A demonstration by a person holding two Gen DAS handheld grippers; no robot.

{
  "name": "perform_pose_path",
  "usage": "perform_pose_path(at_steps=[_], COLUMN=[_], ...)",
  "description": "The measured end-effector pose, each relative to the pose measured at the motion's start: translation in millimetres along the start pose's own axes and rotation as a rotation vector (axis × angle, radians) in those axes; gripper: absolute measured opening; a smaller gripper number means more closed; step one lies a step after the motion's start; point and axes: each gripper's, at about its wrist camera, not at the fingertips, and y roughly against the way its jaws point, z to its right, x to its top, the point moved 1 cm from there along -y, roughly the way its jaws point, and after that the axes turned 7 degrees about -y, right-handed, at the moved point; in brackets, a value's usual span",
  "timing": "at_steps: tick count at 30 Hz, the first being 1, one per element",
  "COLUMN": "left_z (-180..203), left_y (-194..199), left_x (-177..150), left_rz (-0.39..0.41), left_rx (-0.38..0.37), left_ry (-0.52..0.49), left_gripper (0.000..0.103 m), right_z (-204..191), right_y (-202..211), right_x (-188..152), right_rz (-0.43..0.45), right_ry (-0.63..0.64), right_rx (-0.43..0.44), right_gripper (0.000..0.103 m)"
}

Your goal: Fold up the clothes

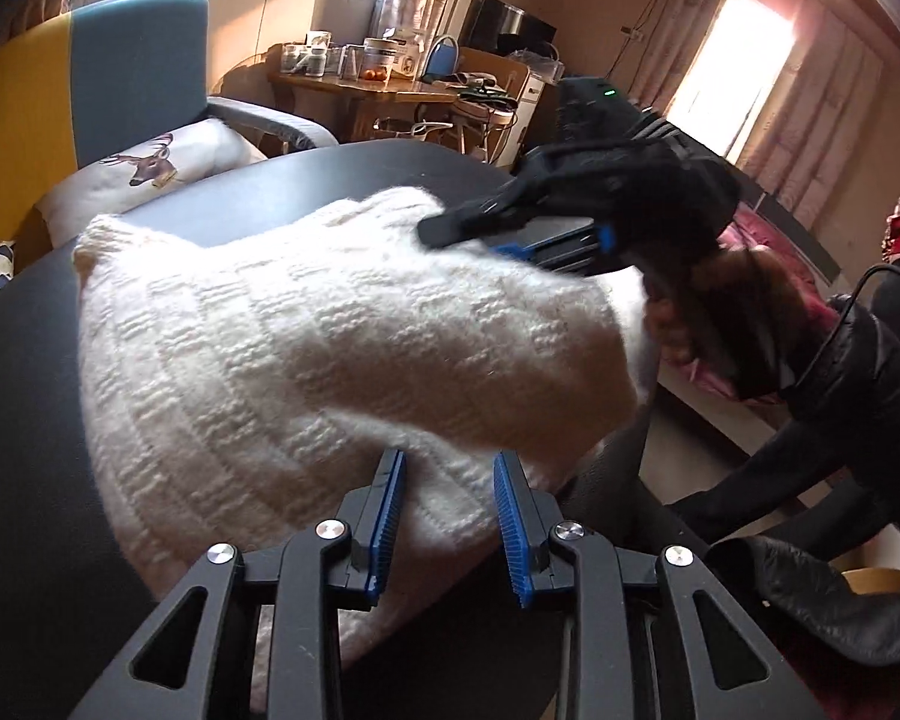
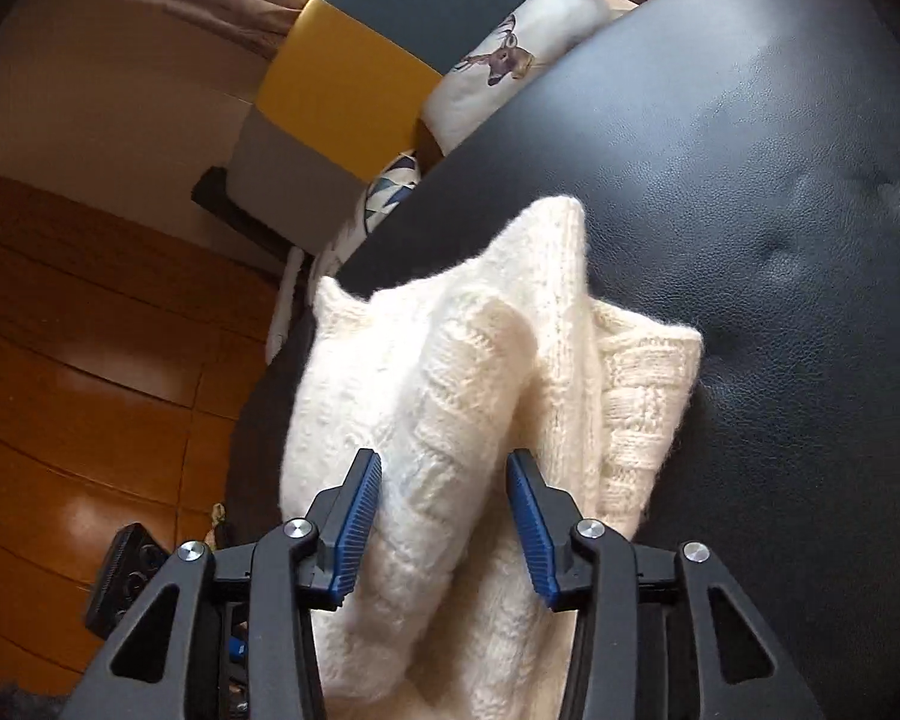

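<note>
Garment: we saw a cream-white, chunky cable-knit wool sweater [image 1: 306,324] lying bunched on the black padded leather surface [image 2: 750,180], its bulk toward the edge nearest the yellow-and-blue upholstered chair [image 1: 90,72].
Left gripper: our left gripper [image 1: 450,516] had its blue-ribbed jaws spread, with a fold of the sweater's near edge lying between them; we could not tell whether the pads were biting yet.
Right gripper: our right gripper [image 2: 444,522] had its jaws spread around a thick ridge of knit, on the far side of the sweater from the left one.
Handling: we judged the sweater soft, limp and fairly light but bulky; the fuzzy yarn should grip the ribbed pads well, yet it would stretch and sag if lifted by one layer.
Where to hold: we judged the doubled edges or hem corners best, taking the whole thickness.
Writing: we could read no brand or label on the sweater; jars on the wooden table behind the chair were too small to read.
Print: the white cushion [image 1: 168,156] on the chair carried a deer picture, no words.
</note>
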Motion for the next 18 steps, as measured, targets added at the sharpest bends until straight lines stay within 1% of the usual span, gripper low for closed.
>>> perform_pose_path(at_steps=[2, 3, 5, 6, 7, 8, 9, 10, 12, 14, 16, 18], left_z=[8, 13, 23, 26, 29, 32, 35, 37, 39, 43, 42, 37], left_y=[-2, -6, -22, -31, -38, -45, -47, -48, -48, -44, -34, -22], left_x=[3, 4, 4, 2, -1, -4, -4, -5, -4, -1, 7, 18], left_rz=[0.007, -0.005, -0.058, -0.09, -0.107, -0.123, -0.125, -0.127, -0.134, -0.142, -0.128, -0.093], left_rx=[-0.026, -0.028, -0.033, -0.051, -0.056, -0.061, -0.063, -0.064, -0.064, -0.079, -0.135, -0.189], left_ry=[-0.04, -0.075, -0.146, -0.165, -0.184, -0.204, -0.222, -0.239, -0.246, -0.249, -0.211, -0.152], left_gripper=[0.03, 0.033, 0.035, 0.037, 0.041, 0.041, 0.044, 0.047, 0.047, 0.047, 0.047, 0.047], right_z=[-10, -15, -33, -42, -47, -42, -30, -19, -3, 6, 14, 18], right_y=[1, 3, 13, 19, 20, 12, -1, -10, -18, -12, -7, 0], right_x=[4, 6, 10, 12, 14, 16, 17, 16, 16, 19, 20, 20], right_rz=[0.019, 0.03, 0.071, 0.095, 0.107, 0.09, 0.045, 0.013, 0.007, 0.025, 0.04, 0.055], right_ry=[0.049, 0.074, 0.156, 0.201, 0.262, 0.311, 0.317, 0.31, 0.29, 0.237, 0.201, 0.187], right_rx=[-0.029, -0.041, -0.07, -0.085, -0.156, -0.282, -0.366, -0.385, -0.36, -0.3, -0.25, -0.213], right_gripper=[0.013, 0.013, 0.011, 0.011, 0.011, 0.011, 0.011, 0.011, 0.011, 0.011, 0.013, 0.017])
